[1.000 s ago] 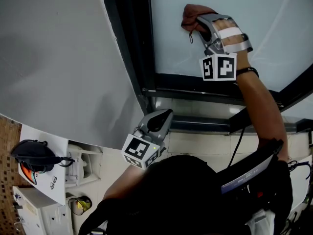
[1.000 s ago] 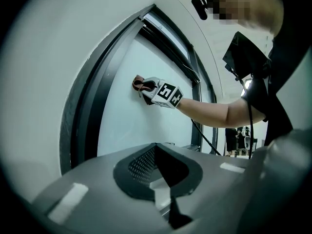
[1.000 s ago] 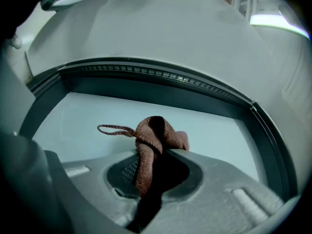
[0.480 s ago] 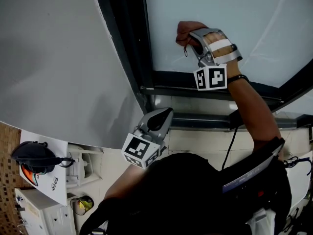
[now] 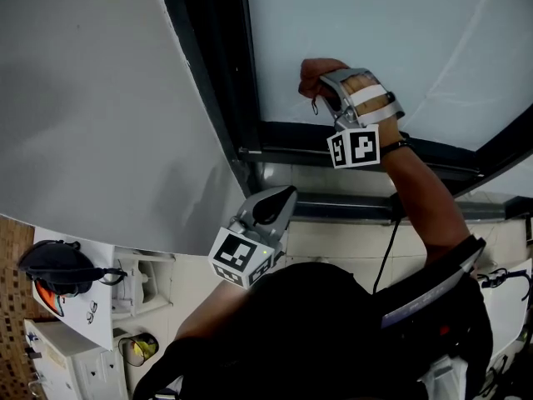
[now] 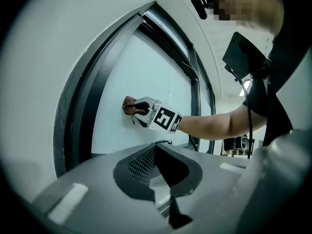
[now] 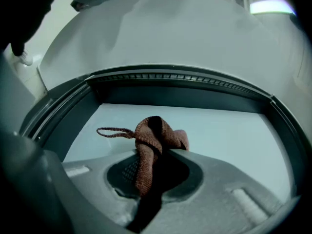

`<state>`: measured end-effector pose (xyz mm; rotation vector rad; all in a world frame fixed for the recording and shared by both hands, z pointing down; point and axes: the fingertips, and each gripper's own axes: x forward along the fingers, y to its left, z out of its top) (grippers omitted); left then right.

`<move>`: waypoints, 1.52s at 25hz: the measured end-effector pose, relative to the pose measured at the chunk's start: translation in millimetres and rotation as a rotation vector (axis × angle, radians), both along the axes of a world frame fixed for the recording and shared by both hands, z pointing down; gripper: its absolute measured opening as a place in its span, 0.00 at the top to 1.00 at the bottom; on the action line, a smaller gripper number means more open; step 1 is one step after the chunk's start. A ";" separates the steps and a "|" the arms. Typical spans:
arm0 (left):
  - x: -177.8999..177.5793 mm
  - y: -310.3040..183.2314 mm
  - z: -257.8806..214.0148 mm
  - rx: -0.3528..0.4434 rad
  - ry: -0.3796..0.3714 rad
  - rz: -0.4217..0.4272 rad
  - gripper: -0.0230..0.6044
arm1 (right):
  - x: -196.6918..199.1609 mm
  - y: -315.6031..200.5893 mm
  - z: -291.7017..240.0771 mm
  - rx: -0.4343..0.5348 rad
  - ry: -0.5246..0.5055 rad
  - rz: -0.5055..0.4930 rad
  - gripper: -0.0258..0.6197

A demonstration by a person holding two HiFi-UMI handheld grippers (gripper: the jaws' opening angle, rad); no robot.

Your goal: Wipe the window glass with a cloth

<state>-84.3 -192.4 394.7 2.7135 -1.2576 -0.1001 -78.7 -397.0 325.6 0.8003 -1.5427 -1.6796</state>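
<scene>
Overhead, the window glass (image 5: 391,40) fills the upper right of the head view, bounded on its left by a dark vertical frame (image 5: 218,73) and below by the frame's dark bottom rail. A plain grey wall (image 5: 83,98) lies left of the frame.

The person's right forearm (image 5: 420,194) reaches up to the pane. The right gripper (image 5: 323,88) is held against the glass in the lower left part of the pane, near the vertical frame member and just above the bottom rail. Its marker cube (image 5: 353,148) sits at the wrist end.

The left gripper (image 5: 281,197) is held low, below the rail and well apart from the glass. In the left gripper view its jaws stand together with nothing between them.

In the right gripper view, the jaws of the right gripper are clamped on the cloth (image 7: 152,145). The cloth is brown and bunched; one fold runs down between the jaws, and the rest projects beyond the jaw tips and lies against the glass. A thin loop (image 7: 114,131) of the same material extends from the cloth to the left, across the glass.
</scene>
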 end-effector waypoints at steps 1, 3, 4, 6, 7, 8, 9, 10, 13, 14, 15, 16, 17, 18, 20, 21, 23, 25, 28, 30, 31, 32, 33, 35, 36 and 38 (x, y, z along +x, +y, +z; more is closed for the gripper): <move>0.2 0.8 0.7 -0.002 -0.002 0.001 0.94 | 0.0 0.5 5.0 -0.009 0.002 -0.002 0.91; 1.5 2.3 1.3 -0.007 -0.004 0.004 0.94 | 0.4 1.6 15.2 -0.028 0.006 -0.005 0.91; 2.4 2.7 1.0 -0.008 -0.005 0.006 0.94 | 1.0 1.7 19.6 -0.036 0.010 -0.006 0.91; 3.4 2.3 0.2 -0.005 -0.008 0.008 0.94 | 2.3 1.0 26.3 -0.047 0.015 -0.008 0.91; 3.4 1.8 0.2 -0.004 -0.009 0.007 0.94 | 2.7 0.5 28.9 -0.052 0.016 -0.008 0.91; 3.3 1.2 0.6 -0.004 -0.011 0.007 0.94 | 2.8 0.0 31.0 -0.057 0.014 -0.009 0.91; 3.5 1.0 1.1 -0.004 -0.011 0.008 0.94 | 2.7 -0.3 32.6 -0.061 0.012 -0.010 0.91; 4.2 1.3 1.4 -0.004 -0.012 0.010 0.94 | 2.4 -0.5 33.6 -0.064 0.010 -0.010 0.91; 9.1 5.5 1.8 -0.007 -0.014 0.024 0.94 | 1.3 1.3 34.2 -0.088 0.014 -0.014 0.91; 11.2 7.0 1.8 -0.008 -0.015 0.029 0.94 | 1.0 2.4 34.2 -0.106 0.021 -0.016 0.91; 13.1 7.8 1.5 -0.008 -0.016 0.034 0.94 | 0.8 3.2 34.0 -0.130 0.030 -0.020 0.91; 15.0 8.2 1.1 -0.008 -0.016 0.038 0.94 | 0.7 4.0 33.4 -0.158 0.041 -0.025 0.91; 17.0 8.5 0.6 -0.007 -0.015 0.043 0.94 | 0.5 5.3 32.1 -0.187 0.051 -0.031 0.91; 18.9 8.6 0.2 -0.006 -0.014 0.047 0.94 | 0.3 7.9 28.9 -0.212 0.058 -0.038 0.91; 22.7 8.9 0.2 -0.007 -0.014 0.057 0.94 | 0.4 16.7 15.4 -0.229 0.053 -0.056 0.91; 24.3 9.0 0.5 -0.008 -0.016 0.062 0.94 | 1.4 21.6 5.9 -0.217 0.045 -0.064 0.91; 26.7 9.3 0.8 -0.009 -0.018 0.069 0.94 | 6.6 30.7 -17.2 -0.179 0.018 -0.069 0.91; 28.1 9.6 0.7 -0.009 -0.019 0.072 0.94 | 15.6 37.5 -45.3 -0.128 -0.023 -0.068 0.91; 30.3 9.1 -0.3 -0.006 -0.021 0.074 0.94 | 34.8 42.6 -100.9 -0.011 -0.083 -0.055 0.91; 32.2 8.7 -1.1 -0.004 -0.021 0.077 0.94 | 50.2 41.9 -142.4 0.081 -0.113 -0.034 0.91; 33.0 8.7 -1.4 -0.003 -0.021 0.078 0.94 | 57.9 40.6 -162.2 0.125 -0.123 -0.020 0.91; 33.7 8.7 -1.6 -0.003 -0.020 0.078 0.94 | 64.5 39.6 -181.5 0.165 -0.128 -0.008 0.91; 34.2 8.6 -1.6 -0.003 -0.020 0.078 0.94 | 70.2 38.7 -200.0 0.201 -0.130 0.002 0.91; 34.3 7.9 -1.8 -0.002 -0.018 0.075 0.94 | 78.8 36.9 -232.7 0.259 -0.131 0.019 0.91; 34.0 7.4 -2.2 -0.001 -0.016 0.073 0.94 | 82.2 35.1 -246.0 0.283 -0.130 0.027 0.91; 33.1 6.7 -3.8 -0.002 -0.013 0.066 0.94 | 88.9 27.4 -265.1 0.324 -0.119 0.052 0.91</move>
